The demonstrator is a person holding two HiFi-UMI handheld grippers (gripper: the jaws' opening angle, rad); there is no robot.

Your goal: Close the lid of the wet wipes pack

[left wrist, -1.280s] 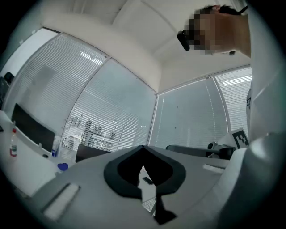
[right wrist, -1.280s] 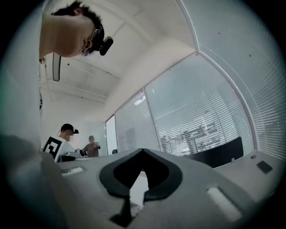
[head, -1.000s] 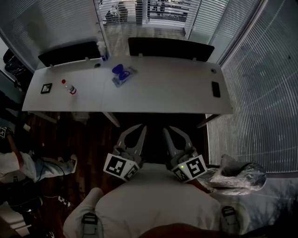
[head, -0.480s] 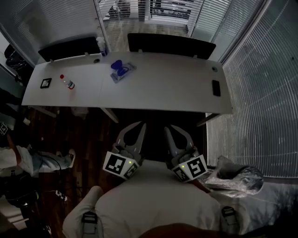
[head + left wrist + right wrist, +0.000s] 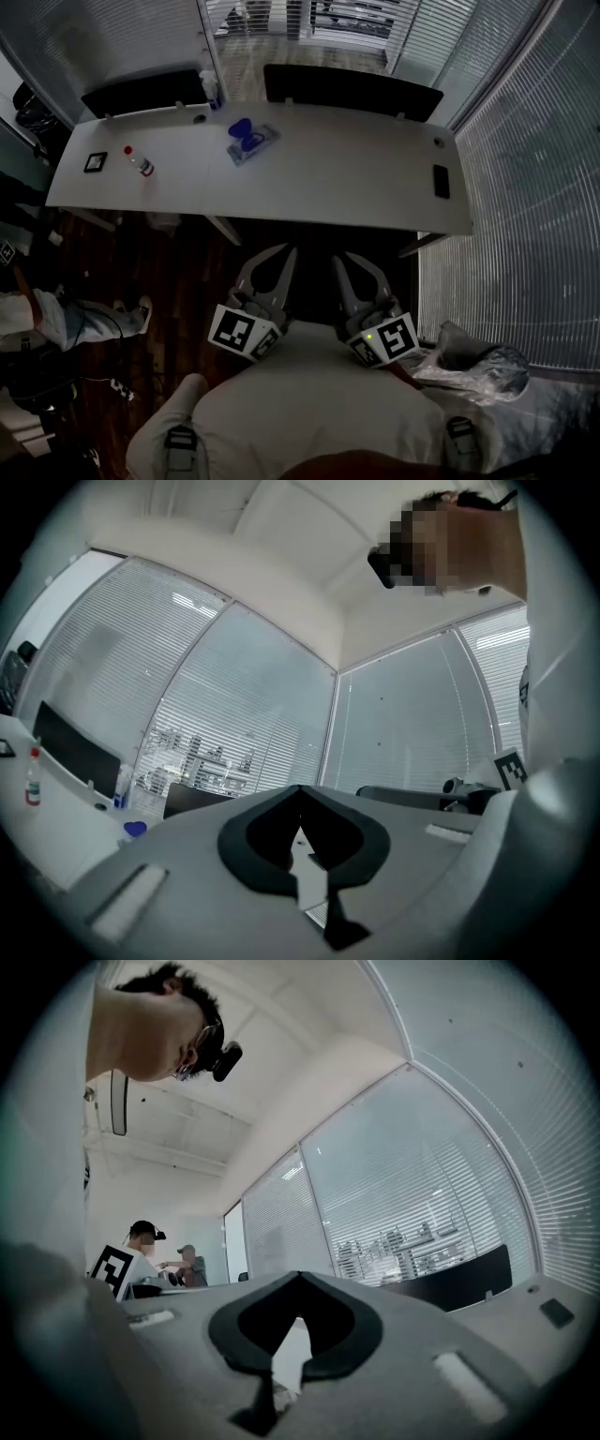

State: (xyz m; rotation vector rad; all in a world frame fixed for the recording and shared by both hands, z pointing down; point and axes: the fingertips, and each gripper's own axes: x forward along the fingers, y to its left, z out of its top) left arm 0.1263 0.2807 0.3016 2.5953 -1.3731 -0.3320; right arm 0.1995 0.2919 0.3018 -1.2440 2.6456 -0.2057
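The wet wipes pack [image 5: 249, 142] lies on the far side of the white table [image 5: 328, 187], with its blue lid standing open. In the left gripper view only that blue lid [image 5: 135, 829] shows, far off. My left gripper [image 5: 284, 252] and right gripper [image 5: 337, 259] are held close to my body, well short of the table, side by side and pointing toward it. Both are shut with nothing between the jaws. The left gripper [image 5: 300, 787] and the right gripper [image 5: 298, 1275] each show jaws meeting at the tips in their own views.
A small red-capped bottle [image 5: 141, 164] and a black marker card [image 5: 95, 162] sit at the table's left, a phone [image 5: 441, 181] at its right. Two dark screens [image 5: 352, 91] line the back edge. A plastic bag [image 5: 473, 361] lies to my right. People stand at the left.
The head view has shifted slightly, so the table sits a little differently in the picture. Both grippers stay shut in the same place near my body.
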